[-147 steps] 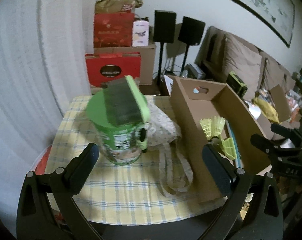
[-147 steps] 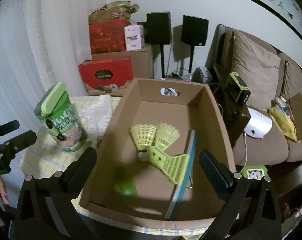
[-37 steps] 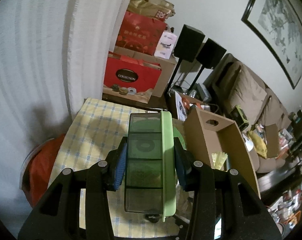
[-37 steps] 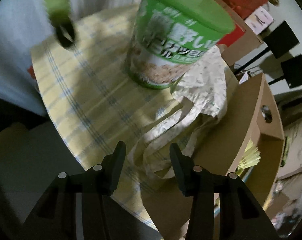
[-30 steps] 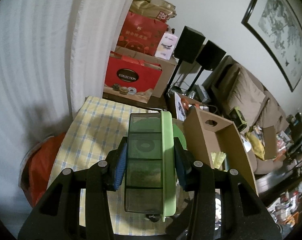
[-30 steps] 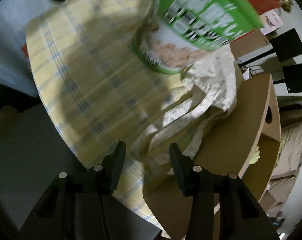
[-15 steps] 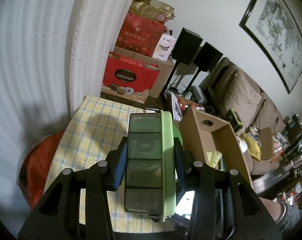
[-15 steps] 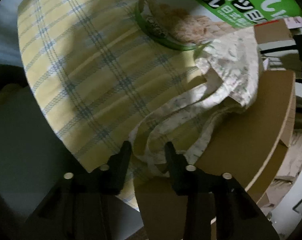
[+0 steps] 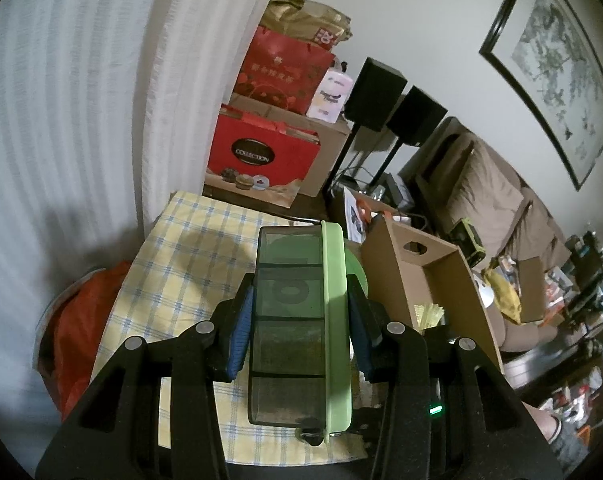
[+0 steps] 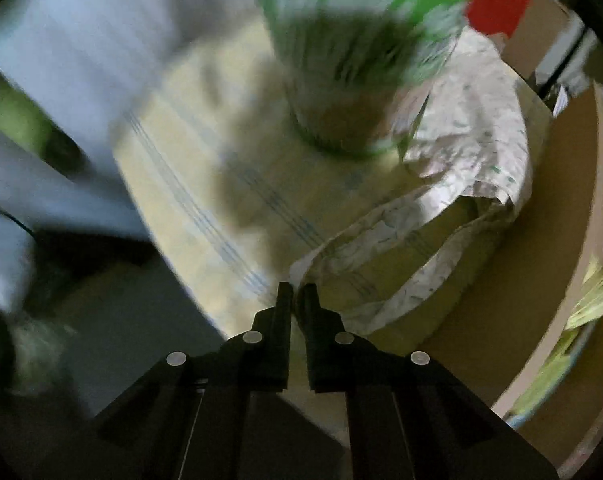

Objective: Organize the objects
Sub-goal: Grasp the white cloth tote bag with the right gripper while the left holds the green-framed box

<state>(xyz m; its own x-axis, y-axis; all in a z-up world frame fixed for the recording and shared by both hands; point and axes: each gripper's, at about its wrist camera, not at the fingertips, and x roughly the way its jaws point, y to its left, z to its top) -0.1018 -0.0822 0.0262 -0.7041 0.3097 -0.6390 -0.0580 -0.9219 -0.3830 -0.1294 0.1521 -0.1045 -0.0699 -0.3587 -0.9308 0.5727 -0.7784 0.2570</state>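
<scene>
Both grippers now grasp something: the right gripper (image 10: 298,294) has just clenched on the cloth bag's strap (image 10: 385,232) beside the cardboard box (image 10: 553,240), ready for lifting; the left gripper (image 9: 299,330) clamps the green-lidded compartment case (image 9: 297,320) above that box's left.

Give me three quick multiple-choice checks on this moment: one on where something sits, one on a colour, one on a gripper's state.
1. Where is the cardboard box relative to the checked tablecloth in the left wrist view?
A. to its right
B. to its left
C. under it

2. What colour is the lid of the compartment case?
A. red
B. light green
C. white

3. How does the right hand-held gripper stand?
A. wide open over the can
B. open around the box wall
C. closed at the patterned cloth bag's strap

Answers: 1 A, the box stands past the cloth's right edge. 2 B, a green rim runs along the case. 3 C, its fingers have just been closing and nearly meet at the strap's end.
</scene>
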